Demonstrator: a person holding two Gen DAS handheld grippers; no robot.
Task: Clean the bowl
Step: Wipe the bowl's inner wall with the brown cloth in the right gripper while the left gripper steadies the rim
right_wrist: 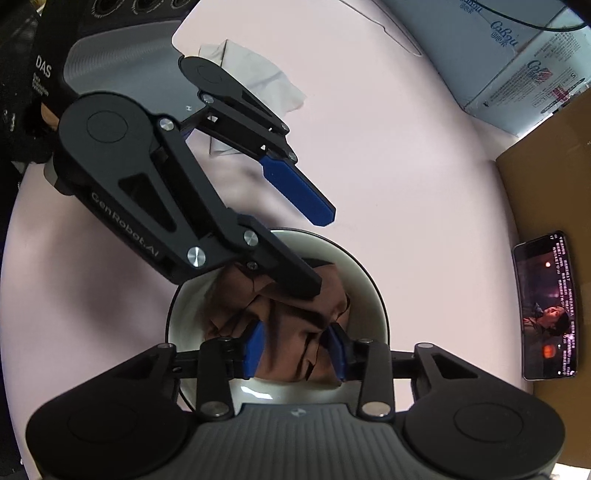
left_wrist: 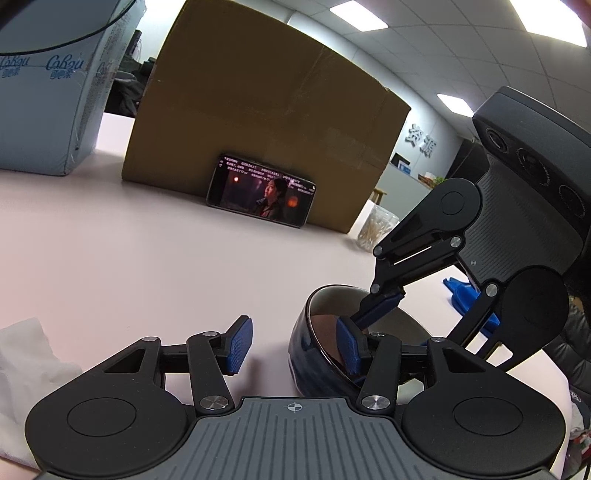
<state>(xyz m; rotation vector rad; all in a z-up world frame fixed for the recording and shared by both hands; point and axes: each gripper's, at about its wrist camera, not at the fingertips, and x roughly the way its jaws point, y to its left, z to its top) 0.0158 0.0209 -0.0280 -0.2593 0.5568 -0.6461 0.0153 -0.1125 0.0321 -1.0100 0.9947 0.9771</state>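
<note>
Bowl [right_wrist: 369,291] on pink worktop [right_wrist: 406,166], rim straddled by left gripper [left_wrist: 297,345], one finger inside, one outside, not visibly clamped.
We find right gripper [right_wrist: 295,349] directly above, pointing down, narrowed onto brown cloth [right_wrist: 295,325] in the bowl's hollow.

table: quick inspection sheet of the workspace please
surface: pink table
job's things: bowl on the table, brown cloth inside it
clutter: tissue, phone playing video, box, wrapped pack, swab jar
grippers: left gripper open, straddling the bowl rim; right gripper shut on cloth
cables: dark cable across the pack
surroundings: office, ceiling lights on
</note>
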